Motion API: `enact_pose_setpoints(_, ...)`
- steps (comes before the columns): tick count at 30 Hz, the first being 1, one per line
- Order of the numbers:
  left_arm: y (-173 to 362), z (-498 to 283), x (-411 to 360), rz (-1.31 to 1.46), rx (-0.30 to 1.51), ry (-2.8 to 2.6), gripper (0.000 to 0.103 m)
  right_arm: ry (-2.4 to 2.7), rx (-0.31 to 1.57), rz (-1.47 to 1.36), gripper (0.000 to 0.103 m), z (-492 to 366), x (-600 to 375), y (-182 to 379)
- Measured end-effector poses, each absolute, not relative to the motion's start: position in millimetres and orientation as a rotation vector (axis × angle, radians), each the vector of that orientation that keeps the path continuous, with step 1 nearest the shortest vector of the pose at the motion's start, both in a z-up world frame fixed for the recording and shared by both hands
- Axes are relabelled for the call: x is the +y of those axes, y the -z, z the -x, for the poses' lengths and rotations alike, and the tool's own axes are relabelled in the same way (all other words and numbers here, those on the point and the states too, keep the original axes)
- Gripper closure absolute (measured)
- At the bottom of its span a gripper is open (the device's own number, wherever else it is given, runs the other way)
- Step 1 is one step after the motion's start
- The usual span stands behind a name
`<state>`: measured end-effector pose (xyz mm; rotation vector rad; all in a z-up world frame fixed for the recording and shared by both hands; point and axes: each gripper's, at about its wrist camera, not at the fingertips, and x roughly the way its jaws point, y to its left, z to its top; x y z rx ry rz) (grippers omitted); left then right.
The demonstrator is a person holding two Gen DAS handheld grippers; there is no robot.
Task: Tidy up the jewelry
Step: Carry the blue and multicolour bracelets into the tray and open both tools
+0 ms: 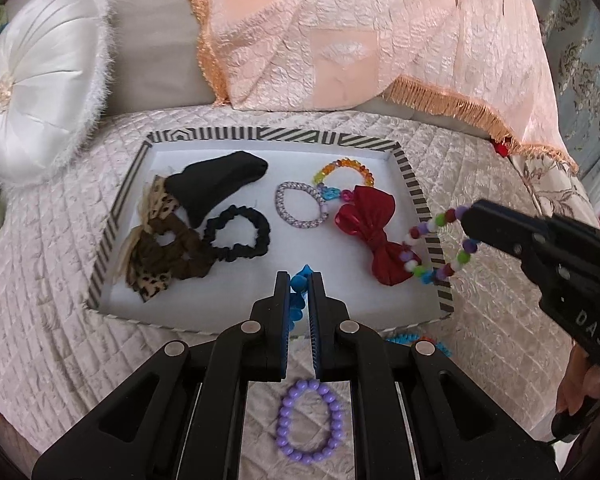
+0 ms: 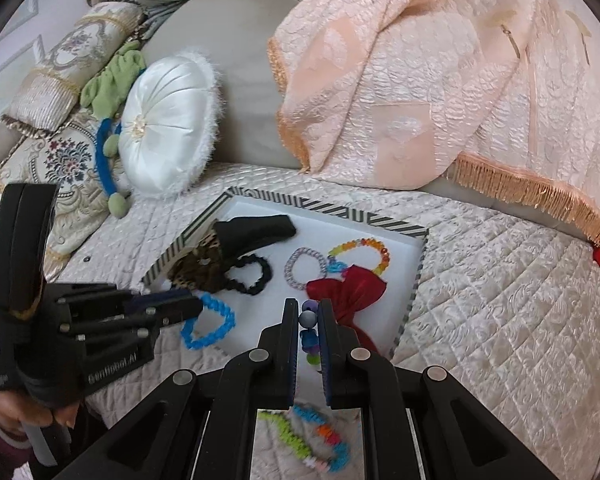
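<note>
A striped-rim white tray [image 1: 416, 192] [image 2: 414, 284] lies on the quilted sofa seat. It holds a red bow [image 1: 364, 232], a black scrunchie [image 1: 236, 236], a brown leopard scrunchie [image 1: 160, 252], a black cloth [image 1: 216, 180], a silver-lilac bracelet [image 1: 300, 204] and an orange bead bracelet [image 1: 344, 168]. My left gripper [image 1: 299, 284] [image 2: 196, 306] is shut on a blue bead bracelet [image 2: 208, 324] over the tray's near edge. My right gripper [image 2: 309, 312] [image 1: 466, 216] is shut on a multicolour bead bracelet [image 1: 440, 244] over the tray's right edge.
A purple bead bracelet [image 1: 310, 420] and a bright multicolour bracelet [image 2: 312, 436] lie on the quilt in front of the tray. A white round cushion [image 1: 40, 92] sits at the left, a peach fringed throw [image 1: 380, 40] behind the tray.
</note>
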<state>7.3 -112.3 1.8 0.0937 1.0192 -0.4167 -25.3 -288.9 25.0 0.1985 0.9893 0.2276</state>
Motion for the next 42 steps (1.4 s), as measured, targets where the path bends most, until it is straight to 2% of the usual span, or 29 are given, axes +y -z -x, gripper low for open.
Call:
enact_pose_setpoints(21,21,-39,-150,-0.078,1.052,0.462,0.096,-0.22,1.013,-0.193,0.094,-29,-295,-3)
enact_pose_setpoints(42,62,-73,-104,0.005,1.125,0.37,0.095,-0.262,1.037,-0.229,0.094,-132,-243,38)
